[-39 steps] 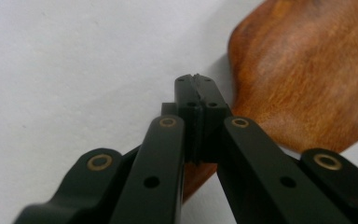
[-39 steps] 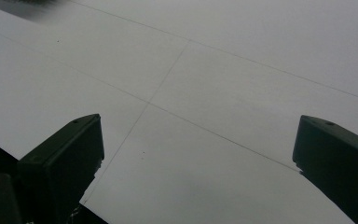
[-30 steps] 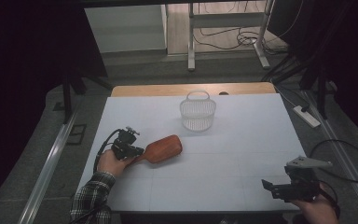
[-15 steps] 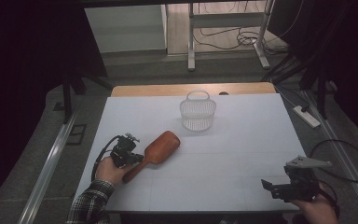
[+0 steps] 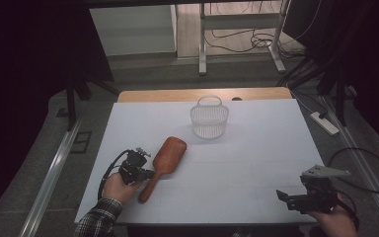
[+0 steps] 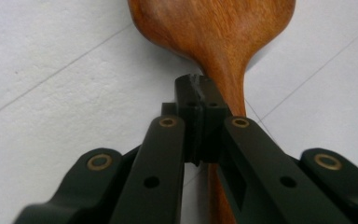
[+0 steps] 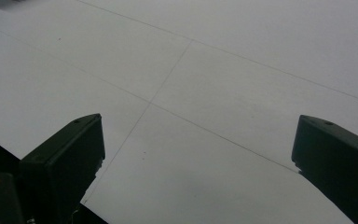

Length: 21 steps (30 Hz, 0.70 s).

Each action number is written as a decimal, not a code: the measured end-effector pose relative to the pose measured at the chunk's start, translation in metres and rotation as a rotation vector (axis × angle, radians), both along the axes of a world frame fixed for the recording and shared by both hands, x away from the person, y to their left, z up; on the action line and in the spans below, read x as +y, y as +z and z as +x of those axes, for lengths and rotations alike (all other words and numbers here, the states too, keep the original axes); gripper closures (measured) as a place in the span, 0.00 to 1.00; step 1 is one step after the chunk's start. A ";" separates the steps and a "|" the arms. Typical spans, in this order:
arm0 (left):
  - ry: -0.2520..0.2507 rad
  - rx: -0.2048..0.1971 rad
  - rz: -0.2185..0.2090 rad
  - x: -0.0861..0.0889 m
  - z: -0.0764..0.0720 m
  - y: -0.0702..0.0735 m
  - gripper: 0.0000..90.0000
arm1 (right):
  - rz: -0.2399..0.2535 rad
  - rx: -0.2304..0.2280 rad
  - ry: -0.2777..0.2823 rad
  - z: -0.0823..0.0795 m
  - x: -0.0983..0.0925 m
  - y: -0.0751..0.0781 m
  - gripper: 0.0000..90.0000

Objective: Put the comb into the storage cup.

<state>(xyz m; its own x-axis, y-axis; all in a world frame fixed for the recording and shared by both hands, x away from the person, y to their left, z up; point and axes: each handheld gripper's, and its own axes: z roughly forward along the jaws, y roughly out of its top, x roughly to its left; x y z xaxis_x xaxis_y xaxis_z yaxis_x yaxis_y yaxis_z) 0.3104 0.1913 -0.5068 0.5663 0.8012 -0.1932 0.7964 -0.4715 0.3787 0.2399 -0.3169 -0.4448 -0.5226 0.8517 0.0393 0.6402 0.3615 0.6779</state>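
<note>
A brown wooden hairbrush (image 5: 165, 160) lies on the white table (image 5: 256, 148) at the left. Its head points toward the far side and its handle toward the near edge. My left gripper (image 5: 148, 174) is shut, with its joined tips against the side of the handle. In the left gripper view the two jaws (image 6: 196, 86) meet at the brush's neck, nothing lies between them, and the hairbrush (image 6: 214, 28) runs under the right jaw. My right gripper (image 5: 282, 195) is held at the near right corner. It stands open (image 7: 198, 149) over bare table.
A white wire basket (image 5: 208, 118) with a handle stands upright at the far middle of the table. A wooden strip borders the far edge. Cables and metal stand legs lie on the floor beyond, and a power strip (image 5: 324, 123) lies off the right side.
The hairbrush has swung from lying almost across the table to pointing away from the person. The left hand and its gripper have shifted a little to the right along with it. The right gripper has stayed put.
</note>
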 end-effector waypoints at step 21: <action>0.073 -0.060 -0.084 0.013 -0.015 0.017 0.86 | 0.000 -0.001 0.003 0.000 0.000 0.000 0.03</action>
